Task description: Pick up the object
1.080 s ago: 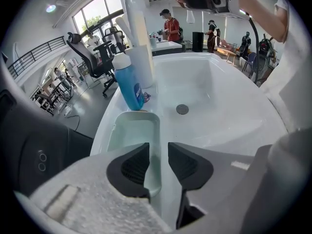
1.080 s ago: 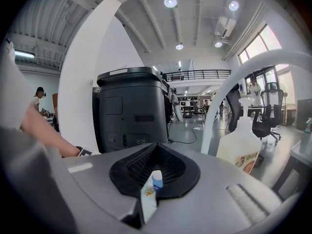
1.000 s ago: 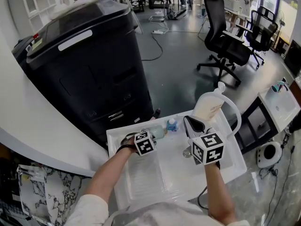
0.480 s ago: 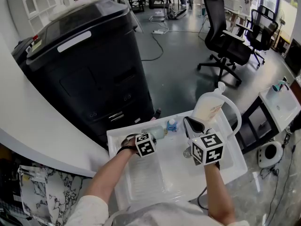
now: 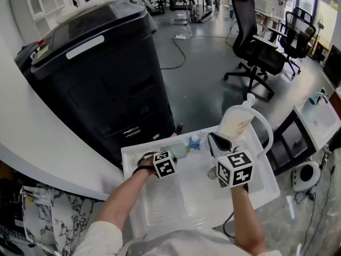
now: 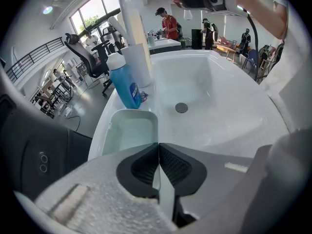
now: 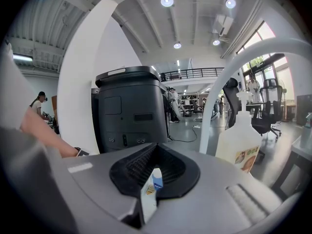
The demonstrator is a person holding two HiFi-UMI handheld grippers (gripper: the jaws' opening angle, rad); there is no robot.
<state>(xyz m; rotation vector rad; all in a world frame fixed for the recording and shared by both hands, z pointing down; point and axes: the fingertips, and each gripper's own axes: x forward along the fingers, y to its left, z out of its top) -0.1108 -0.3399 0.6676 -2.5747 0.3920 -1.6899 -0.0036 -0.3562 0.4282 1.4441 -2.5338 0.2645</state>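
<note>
Having just closed its jaws, the left gripper (image 5: 170,154) sits in the head view at the far rim of the sink (image 5: 126,154), its own view shows it clenched on the near edge of the pale dish (image 6: 131,130), the right gripper (image 7: 156,147) shows in its view closed and idle, and so thin a pinch could slip

My left gripper (image 6: 158,149) points steeply down, its jaws having just closed until the pads meet; my right gripper (image 7: 156,152) sits nearly level, jaws together; my left forearm (image 5: 125,193) and right forearm (image 5: 248,217) reach forward, bare.
</note>
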